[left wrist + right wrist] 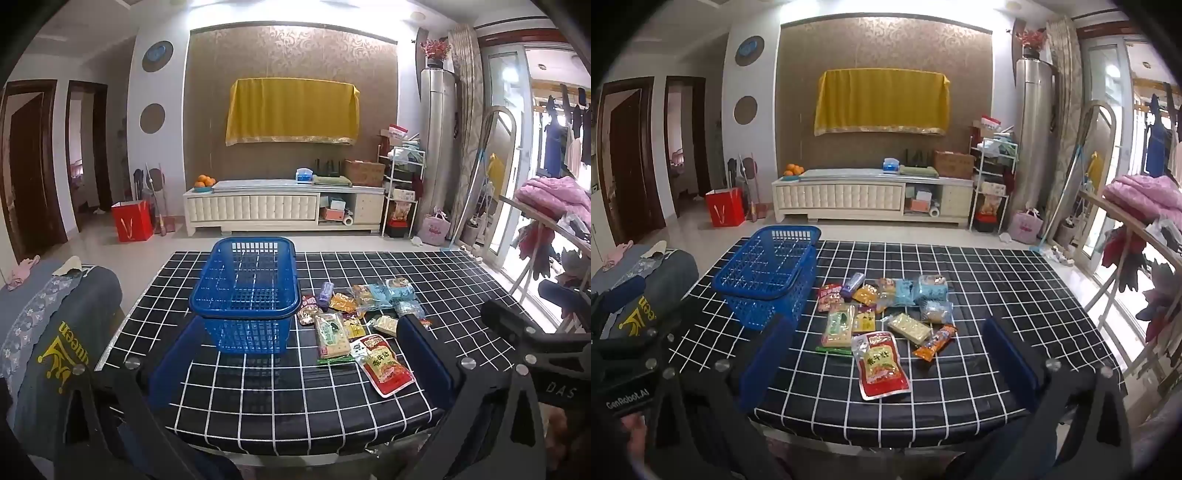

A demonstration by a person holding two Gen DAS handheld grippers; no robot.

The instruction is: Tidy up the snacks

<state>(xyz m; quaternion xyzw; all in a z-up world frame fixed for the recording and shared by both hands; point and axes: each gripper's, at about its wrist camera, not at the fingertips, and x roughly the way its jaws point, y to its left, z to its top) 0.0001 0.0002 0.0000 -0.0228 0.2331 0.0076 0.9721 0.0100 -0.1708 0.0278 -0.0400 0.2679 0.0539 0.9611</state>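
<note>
Left gripper (301,360): jaws wide apart, nothing between them; raised above the near edge of the worktop, tilted down, aimed between basket and snack pile.
Blue basket (245,295): open-lattice plastic, upright, empty, handle folded down on the rim; stands on the left half of the worktop, just left of the snacks.
Worktop (997,295): black cloth with a white grid.
Snack pile (886,310): loose packets lying flat near the worktop centre, right of the basket, none inside it.
Red pouch (882,365): nearest packet, front of the pile, yellow label.
Green-edged cracker pack (839,328): just behind-left of the red pouch, closest to the basket.
Orange stick packet (934,341): right front of the pile, lying diagonally.
Pale blue packets (932,290): back right of the pile.
Right gripper (886,363): jaws wide apart, empty; raised above the near worktop edge, tilted down, red pouch seen between its fingers (1010,362).
</note>
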